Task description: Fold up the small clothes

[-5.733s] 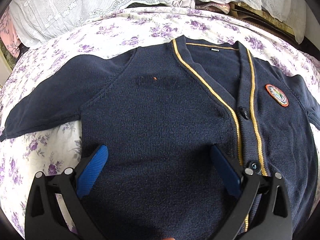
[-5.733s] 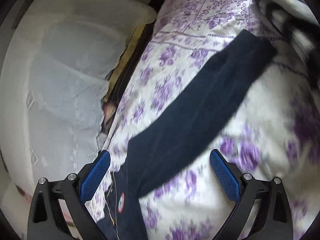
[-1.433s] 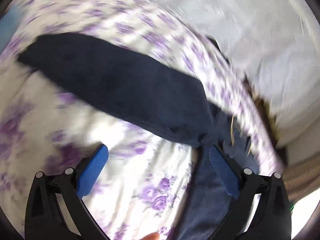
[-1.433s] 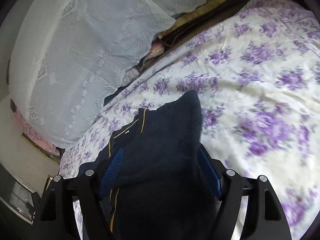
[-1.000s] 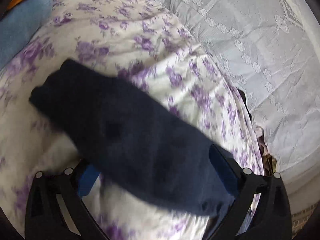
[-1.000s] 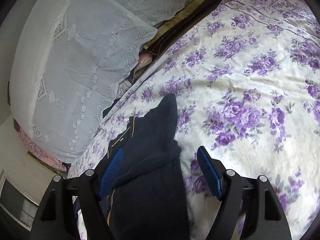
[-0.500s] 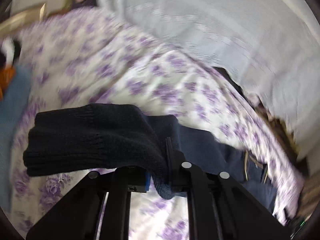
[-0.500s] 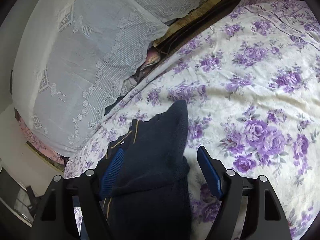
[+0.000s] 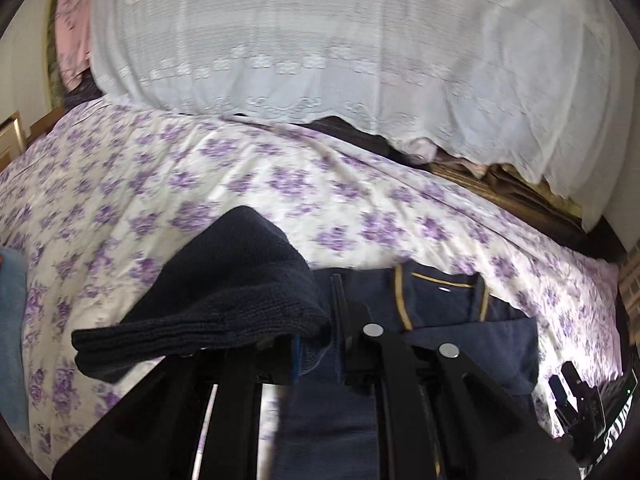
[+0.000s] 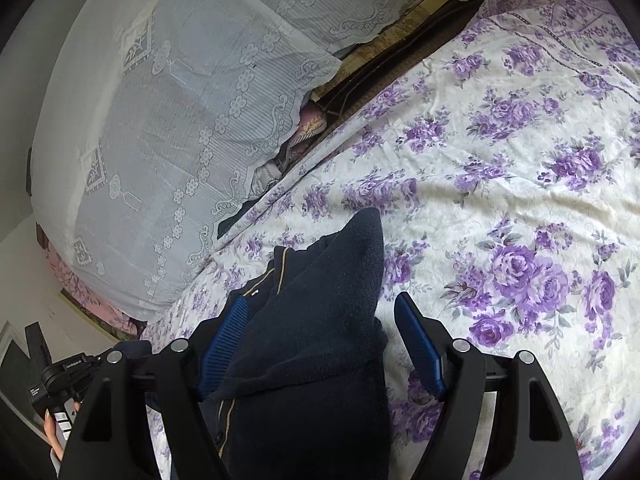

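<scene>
The left gripper has closed: its fingers, wide apart around the sleeve a second ago, now stand narrow and pinch the cuff end of the left sleeve, which drapes over the jaws at lower centre of the left view and is lifted off the bedspread. The right gripper has not closed; its blue pads remain apart, with the right sleeve lying folded between them at lower centre of the right view, over the body of the navy cardigan. The cardigan lies flat on the bed, its gold-trimmed neckline at centre right of the left view, pointing toward the white lace cover across the top. Judgement: the right sleeve fold appears complete; the left sleeve is now secured and ready to be carried inward across the cardigan body. A loose cuff grip could let the knit slip during transfer
</scene>
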The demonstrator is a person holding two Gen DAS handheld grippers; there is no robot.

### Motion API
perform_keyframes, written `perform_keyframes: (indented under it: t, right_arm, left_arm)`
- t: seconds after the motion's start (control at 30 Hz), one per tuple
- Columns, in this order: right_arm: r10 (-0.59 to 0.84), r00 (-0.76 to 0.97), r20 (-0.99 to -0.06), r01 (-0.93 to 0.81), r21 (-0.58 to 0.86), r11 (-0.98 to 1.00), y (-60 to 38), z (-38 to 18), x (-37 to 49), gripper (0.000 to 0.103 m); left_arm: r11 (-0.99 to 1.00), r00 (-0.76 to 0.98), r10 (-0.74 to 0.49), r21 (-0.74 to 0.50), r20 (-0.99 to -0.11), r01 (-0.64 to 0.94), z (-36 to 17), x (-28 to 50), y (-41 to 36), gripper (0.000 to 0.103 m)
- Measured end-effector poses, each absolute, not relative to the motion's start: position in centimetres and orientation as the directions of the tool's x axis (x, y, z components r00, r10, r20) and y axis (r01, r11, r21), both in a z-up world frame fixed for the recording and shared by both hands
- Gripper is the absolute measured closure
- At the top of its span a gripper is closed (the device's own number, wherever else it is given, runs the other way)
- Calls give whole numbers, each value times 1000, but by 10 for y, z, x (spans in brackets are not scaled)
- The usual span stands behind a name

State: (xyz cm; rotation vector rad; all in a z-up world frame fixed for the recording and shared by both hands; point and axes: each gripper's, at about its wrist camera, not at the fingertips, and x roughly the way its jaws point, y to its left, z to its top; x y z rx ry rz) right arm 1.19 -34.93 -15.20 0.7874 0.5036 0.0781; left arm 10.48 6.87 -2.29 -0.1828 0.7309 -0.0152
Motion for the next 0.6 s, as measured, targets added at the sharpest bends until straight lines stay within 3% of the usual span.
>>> perform_keyframes:
  t: [0.6]
  right_arm:
    - [265,890,-372,156,793,589,-363,-164,13,27]
  left_arm:
    - [981,692,-195,-125,-695,150,-55,114,-74,92]
